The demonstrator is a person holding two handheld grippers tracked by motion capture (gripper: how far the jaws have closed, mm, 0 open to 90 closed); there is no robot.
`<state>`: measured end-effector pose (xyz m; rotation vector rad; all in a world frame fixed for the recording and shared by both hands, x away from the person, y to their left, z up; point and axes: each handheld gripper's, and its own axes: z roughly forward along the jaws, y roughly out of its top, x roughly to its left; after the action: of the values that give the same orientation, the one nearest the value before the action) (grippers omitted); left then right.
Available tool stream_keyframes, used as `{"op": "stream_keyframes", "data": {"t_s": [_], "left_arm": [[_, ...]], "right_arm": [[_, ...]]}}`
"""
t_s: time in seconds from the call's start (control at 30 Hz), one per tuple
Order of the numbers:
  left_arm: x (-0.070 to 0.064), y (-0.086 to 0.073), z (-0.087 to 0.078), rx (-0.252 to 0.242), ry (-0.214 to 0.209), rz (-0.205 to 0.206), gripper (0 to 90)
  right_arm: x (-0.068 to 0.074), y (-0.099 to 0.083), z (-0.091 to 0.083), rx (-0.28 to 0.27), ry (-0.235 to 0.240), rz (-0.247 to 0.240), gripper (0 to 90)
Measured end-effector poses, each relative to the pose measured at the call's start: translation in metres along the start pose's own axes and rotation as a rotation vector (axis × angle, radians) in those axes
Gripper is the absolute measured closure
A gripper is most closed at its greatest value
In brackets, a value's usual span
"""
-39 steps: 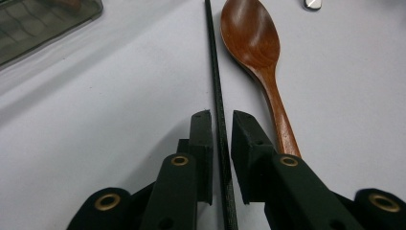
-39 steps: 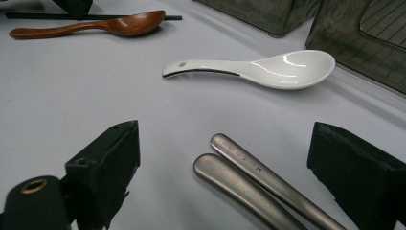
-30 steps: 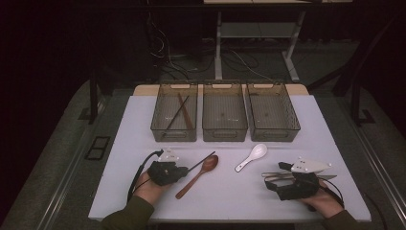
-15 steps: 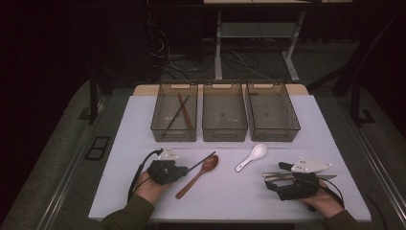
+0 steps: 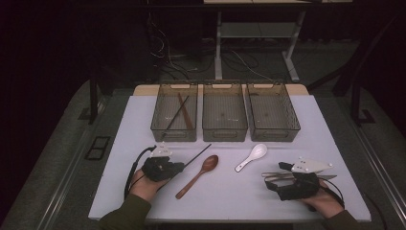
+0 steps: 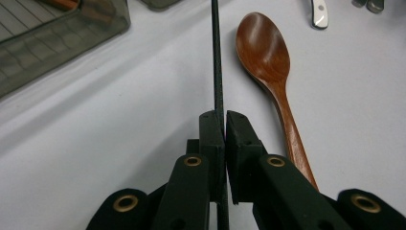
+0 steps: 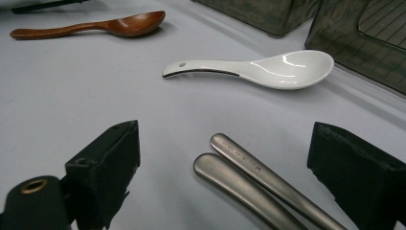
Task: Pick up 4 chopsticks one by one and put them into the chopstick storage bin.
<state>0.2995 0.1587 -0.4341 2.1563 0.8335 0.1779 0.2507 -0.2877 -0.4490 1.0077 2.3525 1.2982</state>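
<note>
Lower left of the high view: your left tool point(image 5: 178, 167) is clamped tight on a black chopstick point(image 6: 216, 57), low on the white table point(image 5: 220, 191), just beside the wooden spoon point(image 5: 197, 176). Step in hand looks like sorting; next, lift it toward the left bin point(image 5: 174, 112) holding chopsticks, upper left. Lower right: your right tool point(image 7: 230, 172) gapes wide around two metal handles point(image 7: 253, 184), gripping nothing. Handle stamping unreadable.
</note>
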Motion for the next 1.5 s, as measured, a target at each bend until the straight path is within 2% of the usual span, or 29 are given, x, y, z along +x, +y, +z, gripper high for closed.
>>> {"op": "stream_keyframes", "data": {"t_s": [0.07, 0.13, 0.37, 0.73, 1.17, 1.5], "left_arm": [[0.001, 0.001, -0.002, -0.003, 0.001, 0.004, 85.2], [0.0, 0.002, -0.005, -0.026, -0.004, -0.012, 85.2], [0.004, 0.007, -0.015, -0.076, -0.005, -0.028, 85.2], [0.005, 0.019, -0.032, -0.162, -0.005, -0.025, 85.3], [0.012, 0.05, -0.053, -0.259, 0.02, -0.002, 85.3], [0.034, 0.08, -0.052, -0.303, 0.028, 0.008, 85.2]], "right_arm": [[0.0, 0.0, 0.0, -0.001, 0.0, -0.001, 10.6], [0.0, 0.0, 0.0, -0.001, 0.0, 0.0, 10.6], [0.0, 0.0, 0.0, 0.0, 0.0, -0.002, 10.7], [0.0, 0.0, 0.0, 0.001, -0.001, -0.001, 10.6], [-0.001, 0.0, 0.0, -0.002, -0.001, 0.008, 10.7], [-0.001, 0.0, -0.001, -0.003, 0.0, 0.005, 10.6]]}}
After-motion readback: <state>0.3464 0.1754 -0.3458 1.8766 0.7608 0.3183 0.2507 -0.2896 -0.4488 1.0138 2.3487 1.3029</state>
